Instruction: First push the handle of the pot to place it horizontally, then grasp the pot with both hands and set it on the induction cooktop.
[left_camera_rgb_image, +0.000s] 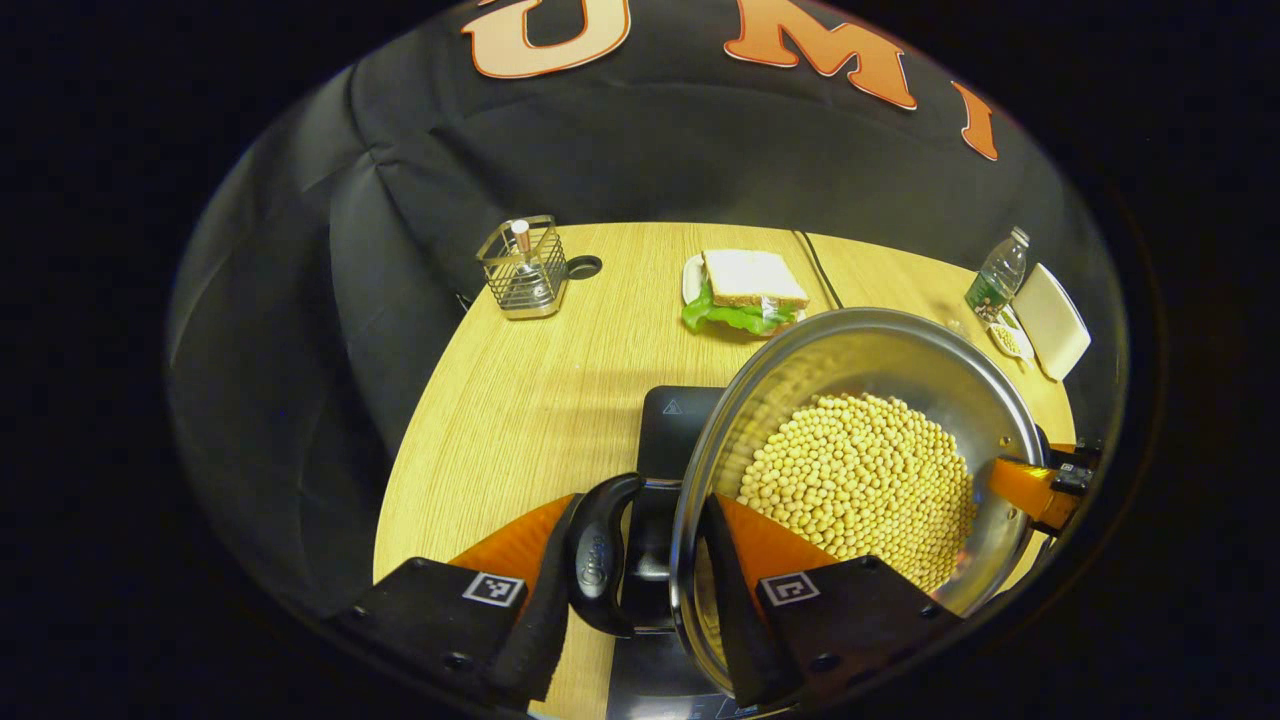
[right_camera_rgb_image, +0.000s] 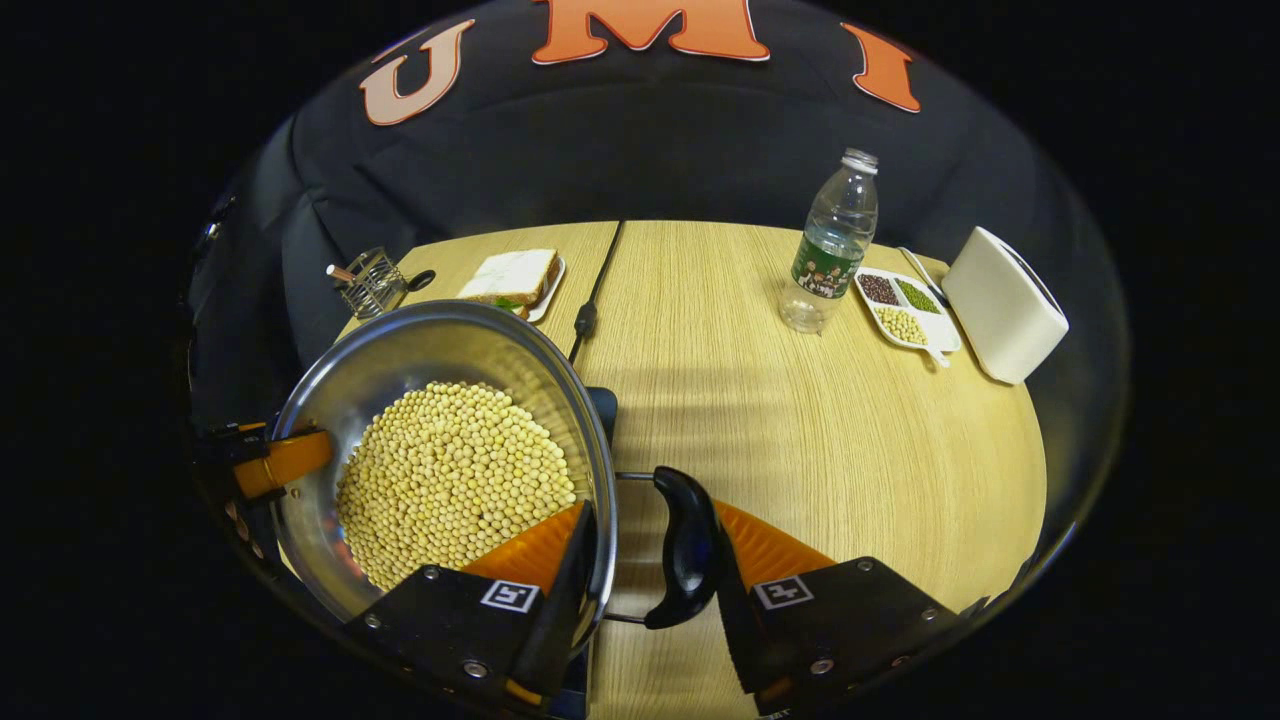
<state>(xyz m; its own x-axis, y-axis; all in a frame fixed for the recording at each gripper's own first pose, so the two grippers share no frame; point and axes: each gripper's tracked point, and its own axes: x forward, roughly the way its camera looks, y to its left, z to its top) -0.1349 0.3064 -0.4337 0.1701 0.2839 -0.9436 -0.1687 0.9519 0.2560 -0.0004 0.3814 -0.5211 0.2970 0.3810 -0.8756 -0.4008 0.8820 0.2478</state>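
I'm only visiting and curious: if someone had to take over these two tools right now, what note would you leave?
Left tool: shut on the pot's side handle and rim.
Right tool: shut on the other handle and rim.
The pot of beans is held between them above the black induction cooktop.
Done: both-handed grasp.
Left: lower it flat onto the cooktop, then release.

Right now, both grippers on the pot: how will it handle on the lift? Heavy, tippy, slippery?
Probably heavy for its size: the pot is steel, and a deep layer of soybeans hides its bottom. The loose beans may slide if it tilts, shifting the load, so keep it level. The polished rim looks slick; the left gripper and right gripper each straddle a side handle.
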